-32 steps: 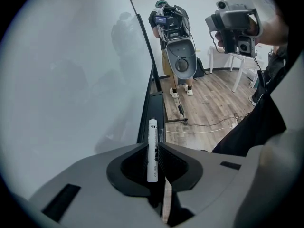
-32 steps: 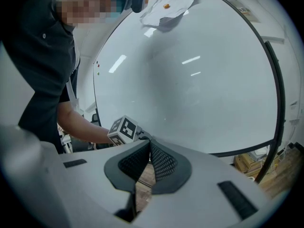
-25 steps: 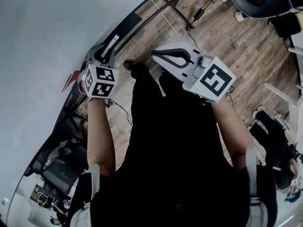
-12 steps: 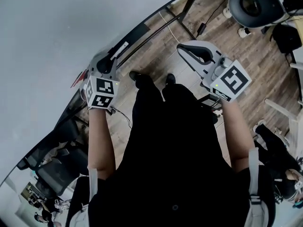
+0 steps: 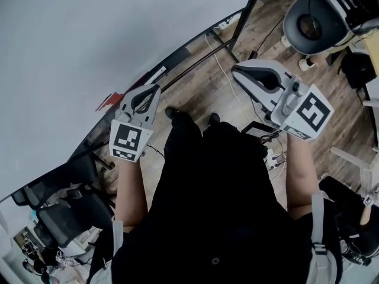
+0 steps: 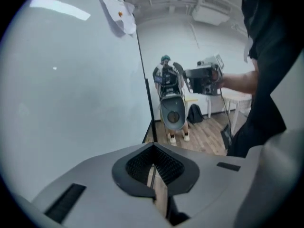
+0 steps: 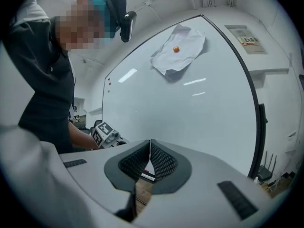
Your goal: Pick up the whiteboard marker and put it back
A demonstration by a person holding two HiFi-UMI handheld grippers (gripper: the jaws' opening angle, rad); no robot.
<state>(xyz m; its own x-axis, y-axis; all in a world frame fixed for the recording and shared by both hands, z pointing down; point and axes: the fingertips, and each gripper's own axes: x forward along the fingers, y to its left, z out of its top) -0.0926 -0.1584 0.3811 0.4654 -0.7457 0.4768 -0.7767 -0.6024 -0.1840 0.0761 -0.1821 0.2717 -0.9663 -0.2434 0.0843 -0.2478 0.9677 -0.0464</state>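
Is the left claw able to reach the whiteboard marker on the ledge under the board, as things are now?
Probably yes. The left claw looks close to the marker on the ledge, with nothing between them. Its jaws are shut, however, so they must open first.

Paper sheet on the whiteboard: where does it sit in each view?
Head view: not in it; the whiteboard fills the upper left.
Left gripper view: paper near the top, left of centre.
Right gripper view: upper middle, held by an orange dot.
Shared landmark: the whiteboard's dark edge.
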